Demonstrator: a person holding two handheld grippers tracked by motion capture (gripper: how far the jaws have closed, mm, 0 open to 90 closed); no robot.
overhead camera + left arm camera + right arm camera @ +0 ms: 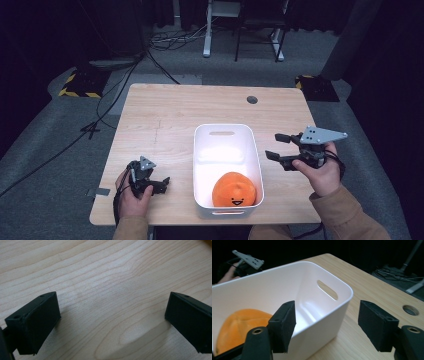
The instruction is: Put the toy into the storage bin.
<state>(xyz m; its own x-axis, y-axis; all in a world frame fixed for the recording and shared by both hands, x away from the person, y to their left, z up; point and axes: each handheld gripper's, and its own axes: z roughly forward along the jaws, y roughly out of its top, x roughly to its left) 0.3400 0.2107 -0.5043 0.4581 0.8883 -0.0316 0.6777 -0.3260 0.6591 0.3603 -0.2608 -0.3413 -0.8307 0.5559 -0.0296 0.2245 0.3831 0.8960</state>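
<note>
An orange plush toy with a smiling face (234, 190) lies in the near end of a white bin (224, 131) on the wooden table; the toy (239, 322) also appears in the right gripper view inside the bin (329, 305). My right gripper (275, 146) hovers open just right of the bin, jaws empty and pointing toward it. My left gripper (162, 184) rests low over the table left of the bin, held by a hand. Its jaws (110, 320) stand wide open over bare wood with nothing between them.
The table (165, 115) has a round cable hole (252, 99) at the back right. Cables and stand legs lie on the grey floor beyond the far edge. The far end of the bin holds nothing.
</note>
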